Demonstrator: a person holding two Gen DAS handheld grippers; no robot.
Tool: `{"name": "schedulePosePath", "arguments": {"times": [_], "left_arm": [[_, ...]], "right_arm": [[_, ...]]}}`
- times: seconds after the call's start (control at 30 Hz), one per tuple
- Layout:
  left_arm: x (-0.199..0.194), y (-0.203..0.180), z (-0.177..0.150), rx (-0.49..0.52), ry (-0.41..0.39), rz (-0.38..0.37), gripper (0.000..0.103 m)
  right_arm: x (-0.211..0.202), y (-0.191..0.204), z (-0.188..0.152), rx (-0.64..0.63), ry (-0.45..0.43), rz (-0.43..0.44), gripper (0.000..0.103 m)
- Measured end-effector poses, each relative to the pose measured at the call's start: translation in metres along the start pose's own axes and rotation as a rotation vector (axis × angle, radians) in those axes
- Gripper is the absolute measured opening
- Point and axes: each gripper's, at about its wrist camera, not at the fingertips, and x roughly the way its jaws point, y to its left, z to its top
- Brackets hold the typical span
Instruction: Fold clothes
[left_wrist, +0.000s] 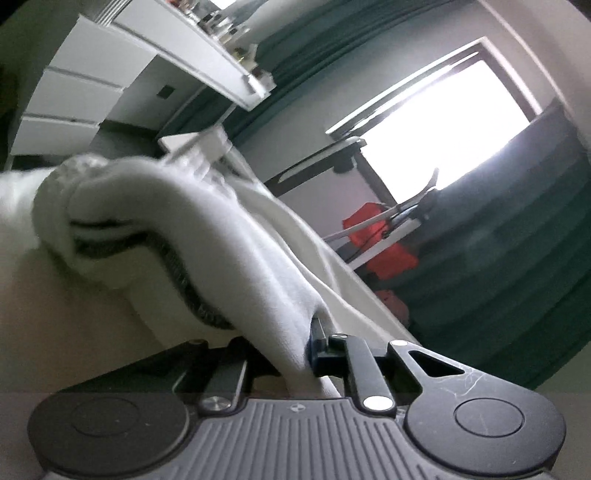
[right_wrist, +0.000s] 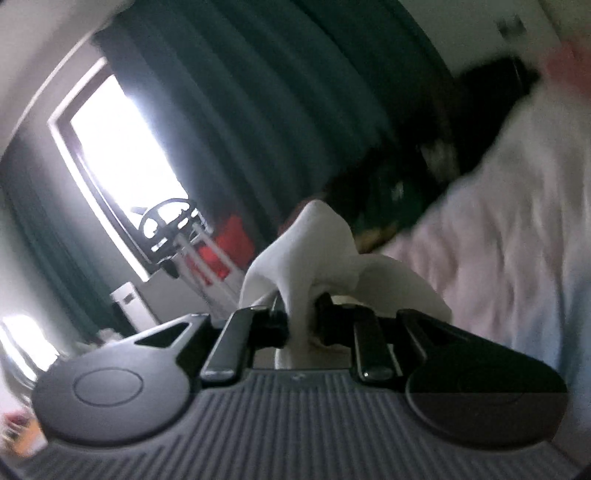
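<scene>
The left tool (left_wrist: 310, 349) is pinched narrow on a bunched fold of the white garment (left_wrist: 207, 229), which sits right between its tips. From there the cloth runs ahead and off to the tool's left as one long ridge, ending in a rolled, ribbed edge that droops at the far end. Past that, a white chest of drawers (left_wrist: 70, 99), green curtains (left_wrist: 498, 258) and a bright window (left_wrist: 443, 122).

The right tool (right_wrist: 303, 317) is likewise closed narrow on the white garment (right_wrist: 306, 251), a peak of cloth rising just ahead of its tips. Beyond and to its right lies a pale rumpled spread (right_wrist: 517, 221), too blurred to tell what it is.

Both hands hold the garment equally near, so its long axis probably spans between the two tools. The coming fold likely depends on bringing those held ends together.
</scene>
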Motion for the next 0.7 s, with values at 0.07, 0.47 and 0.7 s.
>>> {"name": "schedulePosePath", "arguments": {"times": [0.07,0.47,0.7], "left_arm": [[-0.01,-0.007,0.0,-0.02,0.016,-0.048,0.012],[-0.037,-0.002,-0.003,-0.047,0.116,-0.06,0.012],[-0.051,0.004,0.0,-0.042,0.078,-0.067,0.012]], "right_arm": [[0.006,0.012,0.022,-0.087,-0.043,-0.014,0.018],[-0.011,-0.036,-0.01,-0.188,0.156,-0.113,0.019],[-0.1,-0.009,-0.015,-0.177,0.118,-0.054,0.019]]}}
